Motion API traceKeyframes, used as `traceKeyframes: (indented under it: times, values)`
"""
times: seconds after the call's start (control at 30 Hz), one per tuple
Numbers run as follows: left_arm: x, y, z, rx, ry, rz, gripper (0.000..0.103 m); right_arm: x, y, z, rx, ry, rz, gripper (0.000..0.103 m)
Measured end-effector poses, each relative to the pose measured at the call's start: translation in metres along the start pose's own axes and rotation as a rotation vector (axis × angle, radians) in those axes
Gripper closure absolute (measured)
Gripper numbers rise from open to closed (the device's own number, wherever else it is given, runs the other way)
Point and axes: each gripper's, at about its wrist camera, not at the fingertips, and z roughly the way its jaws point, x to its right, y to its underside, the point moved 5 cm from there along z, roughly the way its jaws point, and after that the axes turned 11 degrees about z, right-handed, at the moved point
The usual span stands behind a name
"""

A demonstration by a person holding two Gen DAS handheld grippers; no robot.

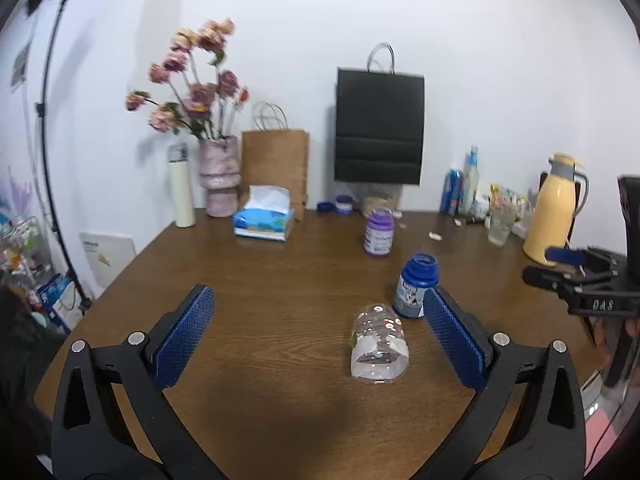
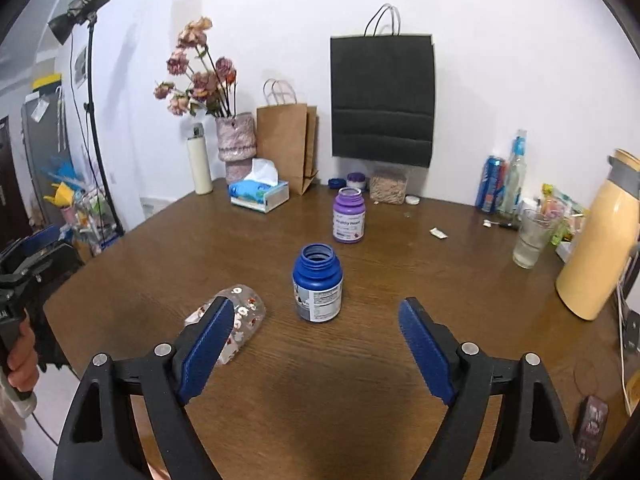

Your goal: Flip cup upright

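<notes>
A clear plastic cup [image 1: 379, 350] with small red and white prints lies on its side on the brown table [image 1: 260, 280], its mouth facing my left camera. My left gripper [image 1: 318, 300] is open and hovers above the table, with the cup between its fingers, closer to the right one. In the right wrist view the same cup [image 2: 244, 312] lies at the lower left, partly hidden behind the left finger. My right gripper [image 2: 316, 312] is open with nothing held, and an uncapped blue bottle [image 2: 318, 284] stands ahead of it.
The blue bottle [image 1: 414, 286] stands just behind the cup; a purple bottle [image 1: 379, 232] is farther back. Along the wall are a tissue box [image 1: 264, 220], vase with flowers [image 1: 220, 176], paper bags [image 1: 276, 164], cans and a glass [image 2: 530, 238]. A yellow jug [image 2: 600, 240] stands right.
</notes>
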Motion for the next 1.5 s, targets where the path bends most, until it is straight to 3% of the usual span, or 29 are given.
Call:
traceKeyframes:
  times: [0.2,0.43,0.6,0.7,0.77,0.87,1.5]
  values:
    - [0.010,0.026,-0.058,0.045,-0.051,0.037,0.000,-0.019,0.036,-0.059,0.076,-0.021,-0.020,0.014]
    - [0.027,0.088,-0.126,0.125,-0.073,0.059,0.000,-0.039,0.102,-0.119,0.147,-0.029,-0.042,0.014]
    - [0.045,0.123,-0.151,0.121,-0.038,0.097,0.000,-0.051,0.143,-0.152,0.224,0.040,-0.014,0.014]
    - [0.044,0.130,-0.162,0.123,-0.071,0.095,0.000,-0.061,0.168,-0.167,0.251,0.018,0.009,0.014]
    - [0.034,0.126,-0.167,0.149,-0.100,0.050,0.000,-0.068,0.181,-0.166,0.222,-0.020,0.009,0.014]
    - [0.039,0.124,-0.167,0.157,-0.078,0.071,0.000,-0.072,0.185,-0.157,0.187,-0.027,0.000,0.014]
    - [0.038,0.126,-0.169,0.161,-0.083,0.071,0.000,-0.065,0.186,-0.162,0.211,-0.018,0.040,0.014]
